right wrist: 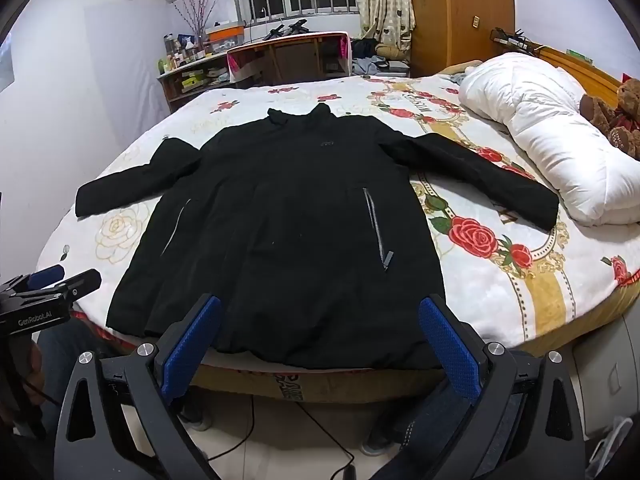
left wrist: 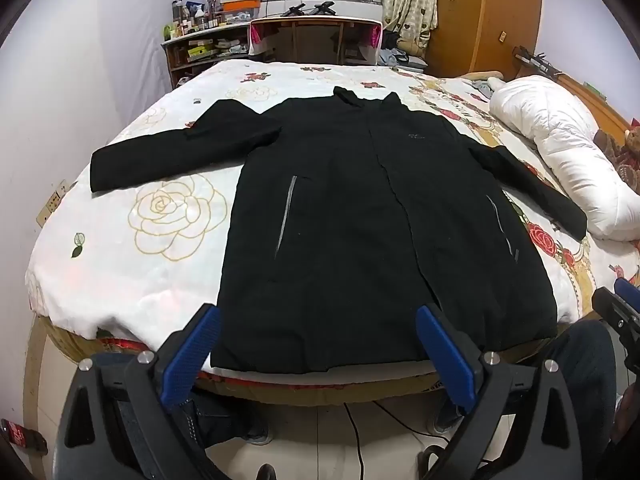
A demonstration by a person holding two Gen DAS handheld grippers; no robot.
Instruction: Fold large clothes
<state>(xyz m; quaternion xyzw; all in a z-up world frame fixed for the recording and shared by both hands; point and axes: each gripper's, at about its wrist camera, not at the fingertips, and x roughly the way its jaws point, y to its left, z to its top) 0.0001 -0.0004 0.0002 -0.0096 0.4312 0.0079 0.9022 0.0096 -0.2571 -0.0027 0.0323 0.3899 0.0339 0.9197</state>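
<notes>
Left gripper [left wrist: 318, 322] spread wide, hovering off the bed's near edge, holding nothing. Right gripper [right wrist: 320, 312] likewise spread, empty, beside it. Black coat [left wrist: 360, 216] lies flat, front up, on the floral bedspread [left wrist: 168, 208], both sleeves out, hem at near edge. White duvet [left wrist: 560, 152] bundled far right.

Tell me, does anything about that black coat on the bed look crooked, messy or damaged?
Nothing stands out. The black coat lies flat and front up on the bed, both sleeves spread out to the sides, its hem at the near edge. No tear or stain shows. Both grippers, left and right, hang open and empty.
</notes>
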